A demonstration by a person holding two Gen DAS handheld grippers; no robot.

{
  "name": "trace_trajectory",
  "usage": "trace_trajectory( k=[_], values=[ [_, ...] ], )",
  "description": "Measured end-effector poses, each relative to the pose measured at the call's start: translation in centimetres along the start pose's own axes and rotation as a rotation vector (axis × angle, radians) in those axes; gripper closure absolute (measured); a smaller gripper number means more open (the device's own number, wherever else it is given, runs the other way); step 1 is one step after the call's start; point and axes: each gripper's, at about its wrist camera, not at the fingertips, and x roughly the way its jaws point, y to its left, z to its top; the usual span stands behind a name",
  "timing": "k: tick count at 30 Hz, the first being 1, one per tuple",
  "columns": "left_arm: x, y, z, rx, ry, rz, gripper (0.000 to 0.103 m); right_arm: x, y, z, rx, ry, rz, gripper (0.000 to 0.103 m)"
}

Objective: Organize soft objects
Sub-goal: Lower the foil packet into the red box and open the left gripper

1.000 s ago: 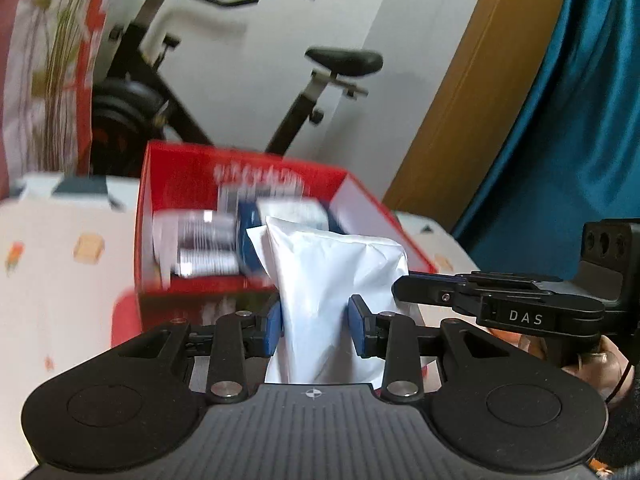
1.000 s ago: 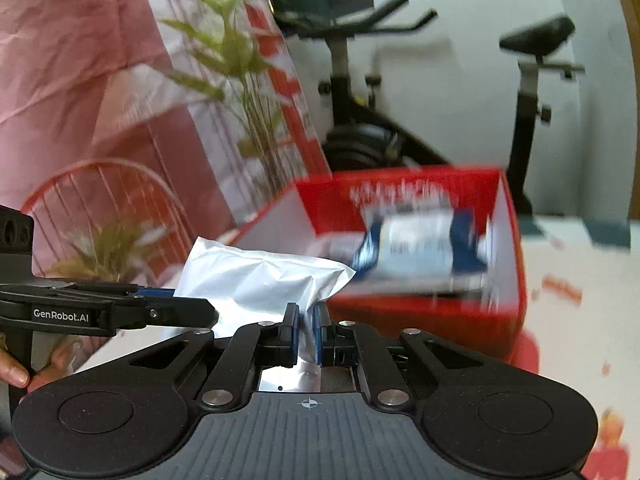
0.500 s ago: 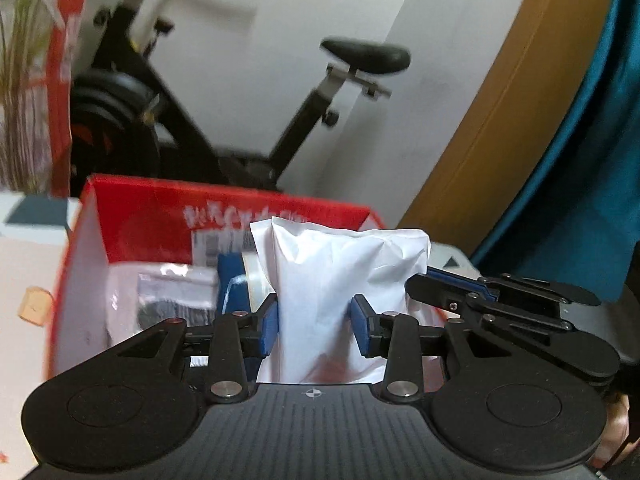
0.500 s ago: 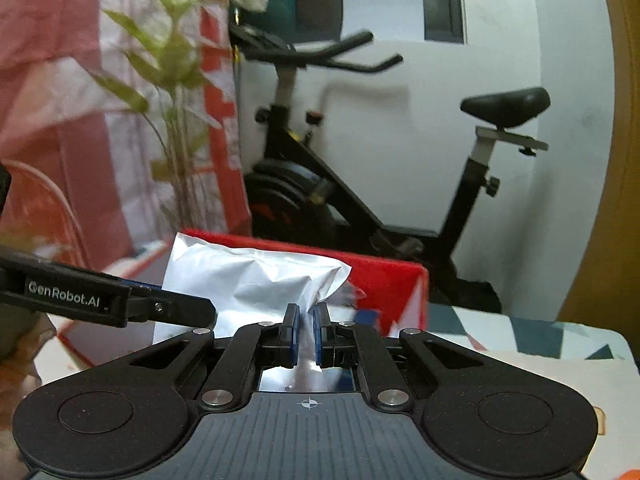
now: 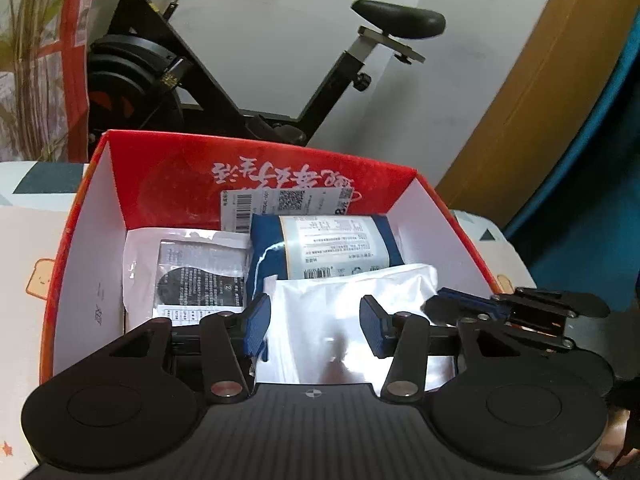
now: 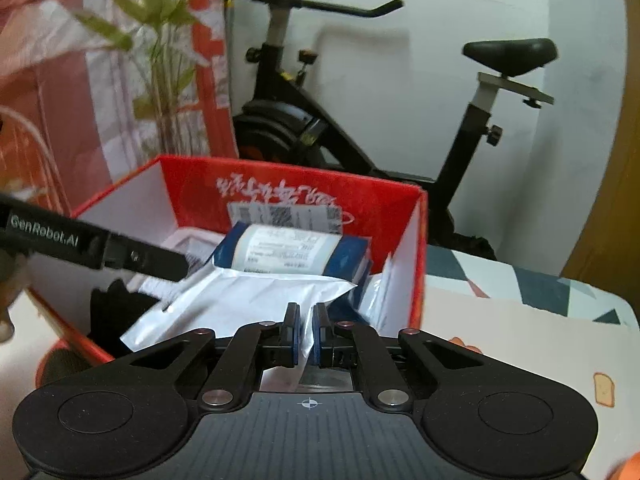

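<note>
Lay in the red box [image 5: 168,168] in front of the blue pack [image 5: 332,248]: white pouch [image 5: 340,320]. Pinched at its edge by right tool [image 6: 305,332]; left tool [image 5: 314,324] opening around it, pads barely off.

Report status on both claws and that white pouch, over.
Left claw opening, pads off the white pouch. Right claw shut on its edge. Pouch over red box, atop blue pack.
</note>
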Motion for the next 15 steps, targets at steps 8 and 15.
trace_trajectory(
  k=[8, 15],
  values=[
    [1.4, -1.0, -0.3, 0.045, 0.036, -0.016, 0.074, 0.7, 1.1, 0.2, -0.041, 0.074, -0.031, 0.096],
    [-0.2, -1.6, -0.5, 0.088, -0.012, 0.019, 0.066, -1.3, 1.0, 0.6, -0.017, 0.029, -0.043, 0.086]
  ],
)
